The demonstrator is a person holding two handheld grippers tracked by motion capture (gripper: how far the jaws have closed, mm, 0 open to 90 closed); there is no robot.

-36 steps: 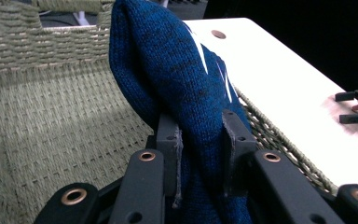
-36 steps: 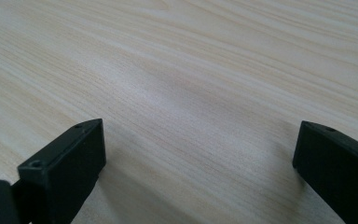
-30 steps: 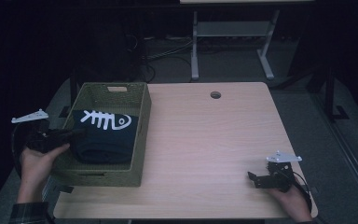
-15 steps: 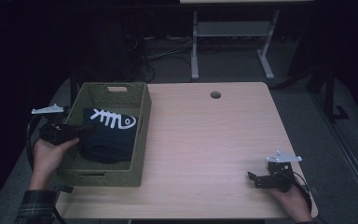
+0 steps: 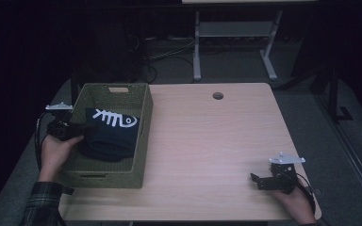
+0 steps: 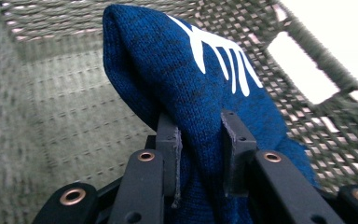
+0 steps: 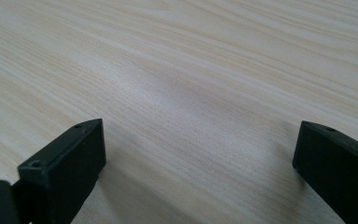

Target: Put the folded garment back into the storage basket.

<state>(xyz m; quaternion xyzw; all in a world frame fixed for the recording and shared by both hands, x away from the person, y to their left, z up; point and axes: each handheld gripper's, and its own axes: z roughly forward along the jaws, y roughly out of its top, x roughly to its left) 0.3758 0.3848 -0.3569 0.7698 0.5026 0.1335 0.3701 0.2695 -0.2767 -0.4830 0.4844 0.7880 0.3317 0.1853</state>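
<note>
Light wooden rectangular table [image 5: 207,141], fine straight grain, one round cable hole [image 5: 218,95] near its far edge. Floor and frames beyond it are too dark to read.

Olive-green woven rectangular basket [image 5: 143,141] on the table's left part, slot handles in its end walls. High view gives the whole outline. Left gripper view gives the weave itself: open mesh on one wall, bright patches through its gaps, the far corner blurred.

Dark blue knitted garment with a white fishbone print [image 5: 111,134], bunched inside the basket. From above it reads nearly black, its folds lost in shadow. Left gripper view shows the true blue and ribbed knit [image 6: 191,88], a peak of cloth raised off the basket floor.

Left gripper [image 5: 82,129] reaches over the basket's left wall; jaws narrow, pinching a fold of the garment, seen close in the left gripper view [image 6: 199,154].

Right gripper [image 5: 257,180] lies at the table's near right corner, partly under the hand. Right gripper view: jaws wide apart [image 7: 198,154], bare wood between, tips cut off at the frame's edge.
</note>
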